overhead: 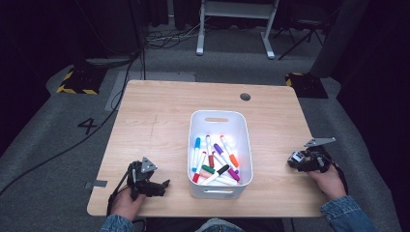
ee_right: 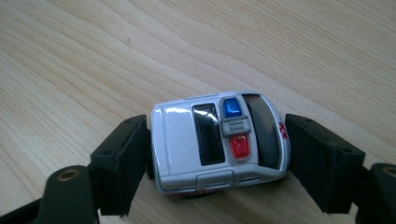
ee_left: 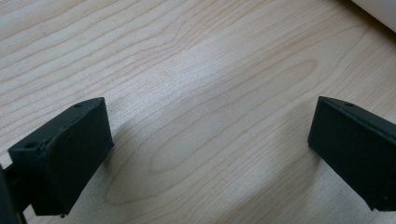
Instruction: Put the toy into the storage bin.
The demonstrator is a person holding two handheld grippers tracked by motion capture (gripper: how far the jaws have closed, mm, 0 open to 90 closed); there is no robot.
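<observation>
A small white toy police car (ee_right: 180,140) with a blue and a red roof light lies on the wooden table (overhead: 159,121). My right gripper (ee_right: 217,156) has one black jaw against each end of it. In the high view that gripper (overhead: 293,161) is near the table's right edge, with the car (overhead: 296,157) at its tips. My left gripper (overhead: 163,186) rests near the front left of the table, pointing at the bin. Its jaws (ee_left: 210,154) stand wide apart over bare wood, with nothing between them.
A white plastic bin (overhead: 196,145) sits in the middle of the table and holds several coloured markers (overhead: 215,162). Its corner (ee_left: 378,7) shows at the upper right of the left gripper view. A round grommet hole (overhead: 245,96) is at the table's far side.
</observation>
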